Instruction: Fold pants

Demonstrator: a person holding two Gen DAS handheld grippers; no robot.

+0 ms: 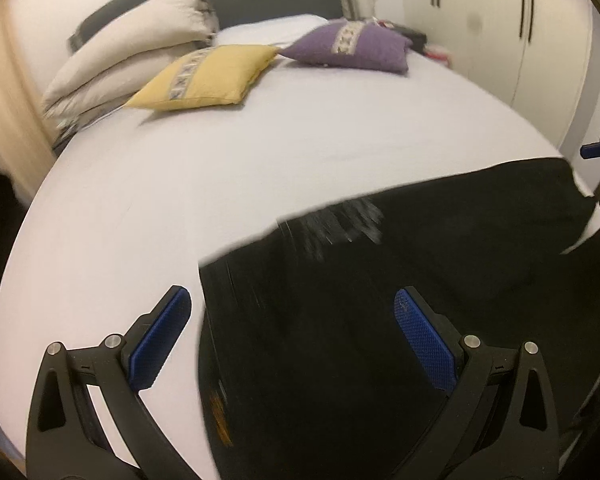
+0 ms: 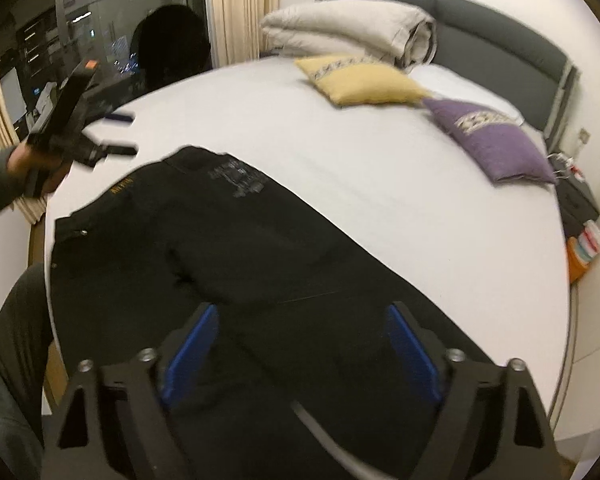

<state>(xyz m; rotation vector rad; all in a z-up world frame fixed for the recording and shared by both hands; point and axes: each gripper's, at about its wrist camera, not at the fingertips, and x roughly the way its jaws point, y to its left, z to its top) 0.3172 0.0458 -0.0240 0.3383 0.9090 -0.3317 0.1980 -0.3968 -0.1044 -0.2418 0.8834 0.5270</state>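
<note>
Pants (image 2: 220, 248) lie spread flat on the bed (image 2: 380, 184), waistband toward the left gripper (image 1: 292, 340), legs running under the right gripper (image 2: 300, 352). Both sets of fingers (image 1: 164, 332) stand wide apart, holding nothing; the black cloth lies below them, not pinched. You look to be at the reach-in before a fold. Next, I judge, you need to lower each pair onto an edge and close on the fabric.

A wide stretch of bare bed (image 1: 260, 152) sheet lies open beyond the black pants (image 2: 228, 240). At the headboard end a yellow cushion (image 1: 208, 76), purple cushion (image 1: 352, 46) and folded duvet (image 1: 140, 48) block passage.
</note>
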